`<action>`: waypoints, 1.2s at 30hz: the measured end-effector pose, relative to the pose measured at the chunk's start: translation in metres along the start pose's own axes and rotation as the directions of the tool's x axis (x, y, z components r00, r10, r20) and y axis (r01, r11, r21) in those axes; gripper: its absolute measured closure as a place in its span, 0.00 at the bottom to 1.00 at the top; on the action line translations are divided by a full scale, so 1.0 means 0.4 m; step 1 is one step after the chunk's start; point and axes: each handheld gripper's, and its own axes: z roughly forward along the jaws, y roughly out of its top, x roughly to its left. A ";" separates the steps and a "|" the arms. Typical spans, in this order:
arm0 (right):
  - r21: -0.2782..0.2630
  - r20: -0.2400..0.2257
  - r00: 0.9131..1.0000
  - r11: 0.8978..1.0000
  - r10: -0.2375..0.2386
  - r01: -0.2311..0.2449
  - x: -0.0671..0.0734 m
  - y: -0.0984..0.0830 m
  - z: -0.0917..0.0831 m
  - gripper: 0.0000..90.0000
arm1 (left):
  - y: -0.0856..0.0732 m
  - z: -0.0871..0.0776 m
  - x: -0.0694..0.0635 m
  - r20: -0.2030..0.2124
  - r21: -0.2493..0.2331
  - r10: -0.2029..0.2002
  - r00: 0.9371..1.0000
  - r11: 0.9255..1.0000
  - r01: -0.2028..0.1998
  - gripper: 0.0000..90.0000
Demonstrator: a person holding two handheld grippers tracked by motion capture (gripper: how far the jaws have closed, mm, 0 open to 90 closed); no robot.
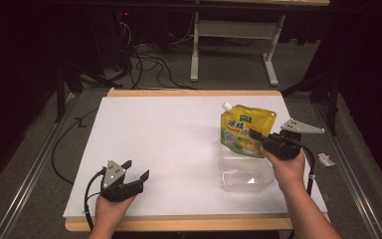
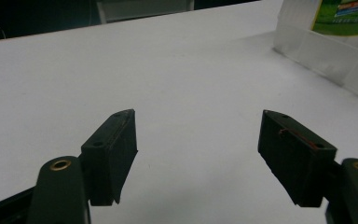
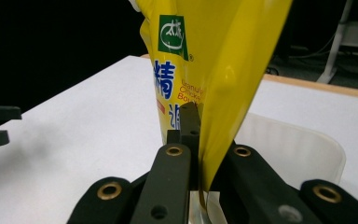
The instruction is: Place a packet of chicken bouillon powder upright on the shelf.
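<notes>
A yellow spouted pouch (image 1: pixel 242 130) with green and blue print hangs upright over a clear plastic container (image 1: pixel 246 175) at the table's right. My right gripper (image 1: pixel 256 136) is shut on the pouch's right edge, and in the right gripper view the yellow film (image 3: pixel 223 84) is pinched between the black jaws. The pouch's lower end sits at or inside the container's open top; I cannot tell which. At the near left my left gripper (image 1: pixel 136 171) rests over bare white table, open with nothing between its fingers (image 2: pixel 112 154).
The white tabletop (image 1: pixel 164 144) has a wooden rim at front and back. A small crumpled white scrap (image 1: pixel 326 159) lies off the table's right edge. Cables and a white stand's legs (image 1: pixel 195 59) are on the floor beyond.
</notes>
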 end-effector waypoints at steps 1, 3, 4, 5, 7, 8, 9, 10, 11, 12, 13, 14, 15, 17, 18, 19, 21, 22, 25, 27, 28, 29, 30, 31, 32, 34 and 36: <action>0.003 0.004 1.000 1.000 0.007 -0.007 -0.005 -0.005 0.005 1.00 | 0.000 0.000 0.000 -0.001 -0.002 -0.002 1.000 1.000 0.002 0.32; 0.010 0.010 1.000 1.000 0.021 -0.022 -0.014 -0.017 0.015 1.00 | 0.000 -0.001 0.001 -0.001 -0.001 -0.003 1.000 1.000 0.003 0.32; 0.011 0.012 1.000 1.000 0.024 -0.024 -0.020 -0.023 0.021 1.00 | -0.001 -0.001 0.002 -0.001 -0.001 -0.004 1.000 1.000 0.004 0.32; 0.015 0.013 0.999 0.999 0.029 -0.029 -0.025 -0.030 0.025 1.00 | -0.001 -0.001 0.003 -0.001 -0.001 -0.006 1.000 1.000 0.006 0.32; 0.016 0.013 0.999 0.999 0.044 -0.045 -0.034 -0.042 0.030 1.00 | -0.001 0.000 0.004 -0.002 0.000 -0.007 1.000 1.000 0.007 0.32; 0.013 0.014 0.999 0.999 0.049 -0.049 -0.039 -0.044 0.028 1.00 | -0.002 0.000 0.004 0.000 0.001 -0.008 1.000 1.000 0.008 0.32; 0.013 0.014 0.999 0.999 0.049 -0.049 -0.039 -0.044 0.028 1.00 | -0.002 0.000 0.004 0.000 0.001 -0.008 1.000 1.000 0.008 0.32; 0.034 0.019 0.999 0.998 0.050 -0.051 -0.046 -0.044 0.024 0.99 | -0.002 0.000 0.004 0.000 0.001 -0.008 1.000 1.000 0.008 0.32; 0.043 0.016 0.999 0.998 0.051 -0.052 -0.048 -0.044 0.024 0.98 | -0.002 0.000 0.004 0.000 0.000 -0.009 1.000 1.000 0.009 0.32; 0.064 0.015 0.998 0.996 0.059 -0.060 -0.053 -0.046 0.021 0.97 | -0.002 0.000 0.003 0.000 0.000 -0.009 1.000 1.000 0.009 0.32; 0.077 0.025 0.998 0.995 0.062 -0.064 -0.057 -0.050 0.018 0.96 | -0.002 0.000 0.003 0.001 0.000 -0.009 1.000 1.000 0.009 0.32; 0.086 0.034 0.997 0.994 0.067 -0.070 -0.059 -0.054 0.016 0.94 | -0.001 0.000 0.002 0.002 0.001 -0.008 1.000 1.000 0.008 0.32; 0.096 0.038 0.997 0.993 0.069 -0.073 -0.061 -0.061 0.013 0.91 | -0.001 0.001 0.001 0.004 0.003 -0.006 1.000 1.000 0.006 0.32; 0.099 0.067 0.996 0.993 0.052 -0.058 -0.054 -0.068 0.004 0.78 | 0.000 0.002 -0.002 0.009 0.003 -0.004 1.000 1.000 0.004 0.32; 0.086 0.076 0.996 0.995 0.047 -0.054 -0.049 -0.068 -0.005 0.72 | 0.000 0.002 -0.004 0.011 0.003 0.000 1.000 1.000 0.000 0.32; 0.071 0.089 0.995 0.996 0.046 -0.053 -0.044 -0.067 -0.015 0.65 | 0.001 0.002 -0.007 0.014 0.003 0.002 1.000 1.000 -0.002 0.32; 0.043 0.124 0.991 0.998 0.040 -0.046 -0.032 -0.062 -0.039 0.54 | 0.002 0.003 -0.011 0.021 0.005 0.008 1.000 1.000 -0.008 0.32; 0.031 0.135 0.990 0.999 0.032 -0.036 -0.026 -0.059 -0.052 0.50 | 0.002 0.003 -0.012 0.024 0.006 0.010 1.000 1.000 -0.010 0.32; 0.007 0.161 0.987 1.000 0.005 -0.006 -0.002 -0.047 -0.086 0.38 | 0.004 0.004 -0.018 0.041 0.010 0.015 0.999 1.000 -0.016 0.31; -0.006 0.168 0.986 1.000 -0.012 0.013 0.019 -0.040 -0.106 0.31 | 0.004 0.005 -0.024 0.054 0.013 0.019 0.998 1.000 -0.020 0.31; -0.015 0.166 0.986 1.000 -0.022 0.025 0.030 -0.037 -0.114 0.28 | 0.005 0.005 -0.026 0.062 0.015 0.022 0.998 1.000 -0.023 0.31; -0.021 0.163 0.986 0.999 -0.028 0.032 0.043 -0.034 -0.122 0.24 | 0.006 0.005 -0.028 0.068 0.015 0.023 0.997 1.000 -0.024 0.31; -0.024 0.163 0.986 0.999 -0.034 0.038 0.053 -0.031 -0.125 0.21 | 0.007 0.005 -0.032 0.076 0.015 0.028 0.997 0.999 -0.029 0.31; -0.029 0.158 0.987 0.998 -0.044 0.049 0.072 -0.027 -0.130 0.18 | 0.007 0.005 -0.035 0.082 0.013 0.030 0.996 0.999 -0.031 0.31; -0.032 0.148 0.987 0.998 -0.057 0.063 0.087 -0.024 -0.130 0.17 | 0.008 0.006 -0.039 0.088 0.012 0.032 0.996 0.999 -0.033 0.31; -0.032 0.115 0.990 0.995 -0.086 0.090 0.120 -0.021 -0.126 0.15 | 0.009 0.006 -0.042 0.096 0.013 0.036 0.995 0.999 -0.037 0.31; -0.022 0.087 0.991 0.994 -0.102 0.104 0.154 -0.019 -0.114 0.13 | 0.009 0.006 -0.044 0.101 0.015 0.040 0.994 0.999 -0.042 0.31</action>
